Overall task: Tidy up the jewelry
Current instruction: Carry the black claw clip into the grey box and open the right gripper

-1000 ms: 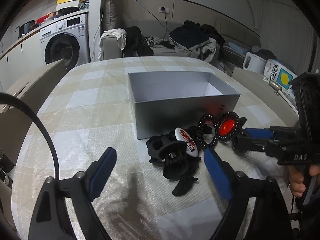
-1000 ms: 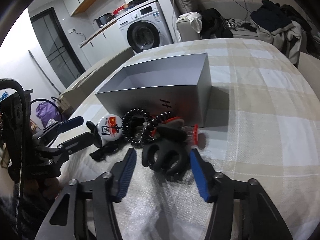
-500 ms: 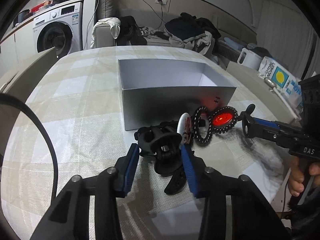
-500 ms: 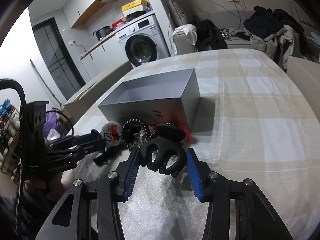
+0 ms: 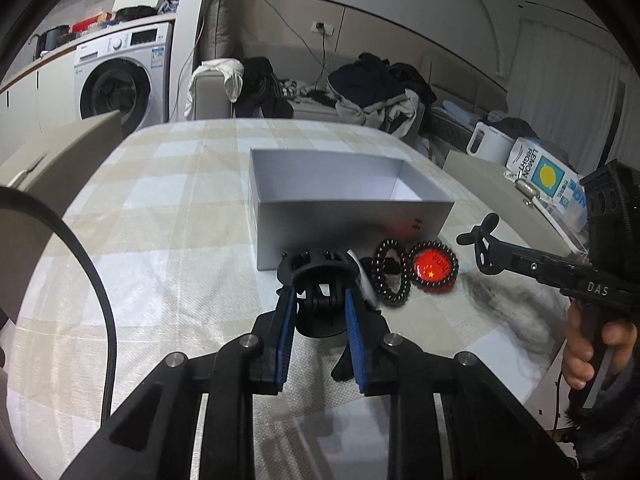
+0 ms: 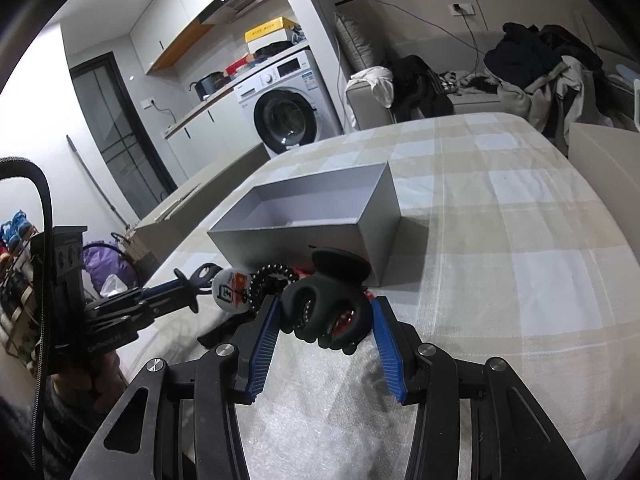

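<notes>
L gripper (image 5: 318,300): blue-padded fingers (image 5: 285,322) closed in on a black claw hair clip (image 5: 320,280), pinching it from both sides, right in front of the grey open box (image 5: 352,216). Clip sits just beside the box's near wall; can't tell if it's lifted off the checked cloth surface (image 5: 160,240) or resting on it.

R gripper (image 6: 324,320): fingers (image 6: 386,354) wider apart, either side of a second black claw clip (image 6: 324,308). L pad looks to be touching the clip; on the R pad side there's a small gap, so a firm pinch can't be confirmed. This clip is also near the box (image 6: 312,216) front corner, w/ a bit of red showing behind it.

Other bits in the pile btwn the two grippers: black spiral hair tie (image 5: 390,276) standing on edge, a red round badge (image 5: 434,266) ringed by a dark beaded bracelet, just R of the tie. From the R wrist view a white round badge (image 6: 232,286) w/ red mark sits by the L gripper's tips, next to a beaded strand (image 6: 274,274).

Box interior appears bare, pale inside walls visible. In the L wrist view the R gripper (image 5: 480,240) reaches in from the R edge, held by a hand (image 5: 592,344). Washing machine (image 5: 124,80) and clothes-covered sofa (image 5: 360,92) in bkgd.
</notes>
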Available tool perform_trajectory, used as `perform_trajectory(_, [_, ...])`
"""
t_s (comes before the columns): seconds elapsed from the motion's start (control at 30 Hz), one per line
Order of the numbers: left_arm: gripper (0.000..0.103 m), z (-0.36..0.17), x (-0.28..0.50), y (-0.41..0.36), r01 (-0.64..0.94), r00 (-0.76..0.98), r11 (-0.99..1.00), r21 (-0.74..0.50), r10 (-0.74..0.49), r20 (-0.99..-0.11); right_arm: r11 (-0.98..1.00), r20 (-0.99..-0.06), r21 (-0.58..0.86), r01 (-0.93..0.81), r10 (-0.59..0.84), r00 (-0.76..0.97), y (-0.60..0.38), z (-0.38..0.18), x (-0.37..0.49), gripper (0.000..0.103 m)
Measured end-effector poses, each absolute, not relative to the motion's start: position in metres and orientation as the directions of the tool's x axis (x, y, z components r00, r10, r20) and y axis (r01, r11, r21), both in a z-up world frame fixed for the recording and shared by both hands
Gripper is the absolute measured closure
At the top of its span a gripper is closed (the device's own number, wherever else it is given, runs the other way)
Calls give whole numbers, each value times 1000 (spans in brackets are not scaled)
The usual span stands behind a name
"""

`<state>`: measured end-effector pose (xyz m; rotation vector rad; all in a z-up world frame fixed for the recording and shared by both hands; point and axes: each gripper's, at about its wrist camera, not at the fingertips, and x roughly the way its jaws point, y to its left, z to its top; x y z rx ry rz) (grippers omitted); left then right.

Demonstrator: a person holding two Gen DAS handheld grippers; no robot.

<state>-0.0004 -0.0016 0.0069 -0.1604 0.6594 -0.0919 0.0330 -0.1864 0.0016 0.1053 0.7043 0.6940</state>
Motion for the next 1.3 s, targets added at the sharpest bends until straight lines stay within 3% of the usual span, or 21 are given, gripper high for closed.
perform_trajectory(0.5, [84,36,12,2,32,863,991,-129,-92,-498,740,-470,343,-578,668,577,-181,37,52,58])
perform_trajectory(0.87, [84,34,58,9,26,856,987,-160,-105,-505,762,-565,347,-547,635,527,-141,36,105,58])
perform_trajectory(1.3, [84,24,76,6,13,830,992,-123,-80,-551,770,-598,341,-539,620,507,-128,26,121,57])
